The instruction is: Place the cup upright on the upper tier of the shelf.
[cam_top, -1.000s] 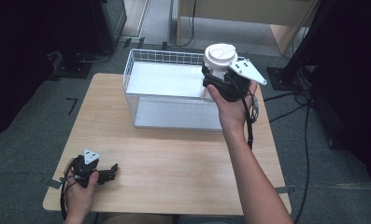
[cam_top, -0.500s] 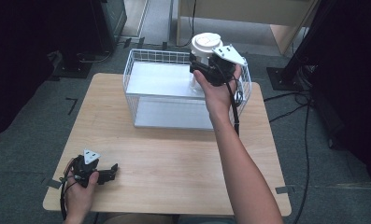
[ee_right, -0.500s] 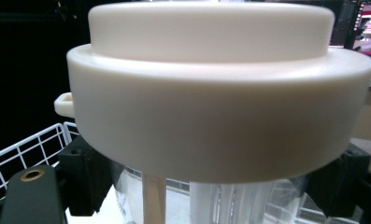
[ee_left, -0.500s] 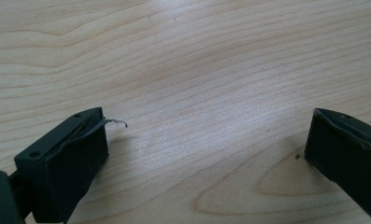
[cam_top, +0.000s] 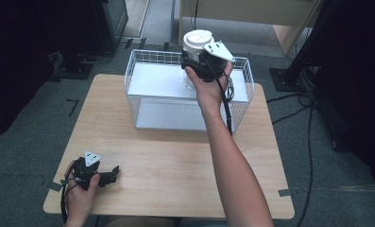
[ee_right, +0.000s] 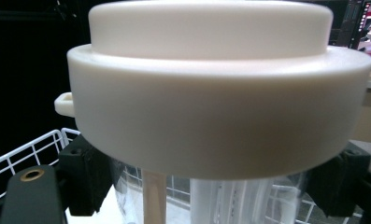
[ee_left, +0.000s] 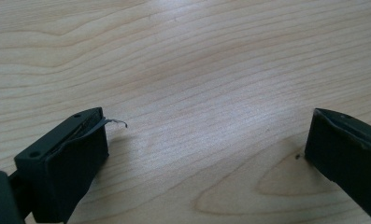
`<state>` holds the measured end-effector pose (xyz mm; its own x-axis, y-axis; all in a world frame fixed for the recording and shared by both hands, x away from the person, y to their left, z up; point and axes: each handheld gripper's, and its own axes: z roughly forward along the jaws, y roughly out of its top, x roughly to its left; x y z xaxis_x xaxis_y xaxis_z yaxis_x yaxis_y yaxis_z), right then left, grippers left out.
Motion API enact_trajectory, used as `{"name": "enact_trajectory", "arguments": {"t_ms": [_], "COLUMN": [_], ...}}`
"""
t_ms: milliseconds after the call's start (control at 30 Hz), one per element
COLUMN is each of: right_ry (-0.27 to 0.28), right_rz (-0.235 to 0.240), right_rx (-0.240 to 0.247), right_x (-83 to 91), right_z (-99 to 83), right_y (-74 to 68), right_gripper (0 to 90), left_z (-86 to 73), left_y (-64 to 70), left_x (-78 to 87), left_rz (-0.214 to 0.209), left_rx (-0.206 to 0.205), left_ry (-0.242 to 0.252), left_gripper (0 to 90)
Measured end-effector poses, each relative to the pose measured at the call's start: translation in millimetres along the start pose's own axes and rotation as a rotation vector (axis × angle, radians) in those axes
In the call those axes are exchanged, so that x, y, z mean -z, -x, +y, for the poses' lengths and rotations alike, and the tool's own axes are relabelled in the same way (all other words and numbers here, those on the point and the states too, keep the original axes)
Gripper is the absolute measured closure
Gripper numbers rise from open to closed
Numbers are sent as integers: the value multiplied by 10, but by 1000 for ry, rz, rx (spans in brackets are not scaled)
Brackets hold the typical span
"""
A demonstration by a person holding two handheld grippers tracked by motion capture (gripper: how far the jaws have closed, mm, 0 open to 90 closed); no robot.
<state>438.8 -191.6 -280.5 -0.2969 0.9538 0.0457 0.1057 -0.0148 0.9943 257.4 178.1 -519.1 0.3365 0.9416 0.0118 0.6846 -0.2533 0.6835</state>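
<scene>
Nearest you, your left gripper (cam_top: 113,171) rests on the wooden table (cam_top: 175,156) at its front-left corner, jaws spread wide with nothing but bare wood grain between them in the left gripper view. It lies well apart from the work.

Farther out, your right gripper (cam_top: 191,60) is held above the white wire basket (cam_top: 142,101) at the table's back edge, and its jaws are clamped on a clear plastic bottle (ee_right: 230,198) just under its wide white lid (ee_right: 216,88), one jaw on either side of the transparent body in the right gripper view. The bottle stands upright, long axis vertical, with the lid (cam_top: 197,38) topmost and the body hanging down toward the basket's pale floor. From the high view it sits over the basket's back-right part, inside the line of the rim, and I can't tell whether its base touches the floor yet.

The bottle looks see-through and ribbed, with a pale straw-like tube inside and a small loop tab on the lid's side. If you mean to set it in the basket, the move looks like straight down, and your right hand is the only one placed for it.
</scene>
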Motion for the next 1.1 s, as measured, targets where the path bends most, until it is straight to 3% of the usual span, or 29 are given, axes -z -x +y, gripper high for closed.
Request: {"name": "enact_trajectory", "arguments": {"t_ms": [167,233,367,767,1100], "right_ry": [-16,-35,-60,-70,-83], "right_rz": [26,49,66,87,95], "right_rx": [-19,-36,-78,-63,-53], "right_x": [32,32,51,212,436], "right_z": [8,23,32,-59,-273], "right_y": [25,48,107,159,256], "right_gripper": [124,53,53,50,50], "left_z": [0,0,0,0,-1], "left_y": [-2,-2,-2,-1,-1], "left_x": [1,2,1,0,0], "left_rz": [0,0,0,1,1], "left_rx": [-2,-3,-2,-3,-2], "left_ry": [-2,-2,-2,-1,0], "left_gripper": [0,0,0,0,0]}}
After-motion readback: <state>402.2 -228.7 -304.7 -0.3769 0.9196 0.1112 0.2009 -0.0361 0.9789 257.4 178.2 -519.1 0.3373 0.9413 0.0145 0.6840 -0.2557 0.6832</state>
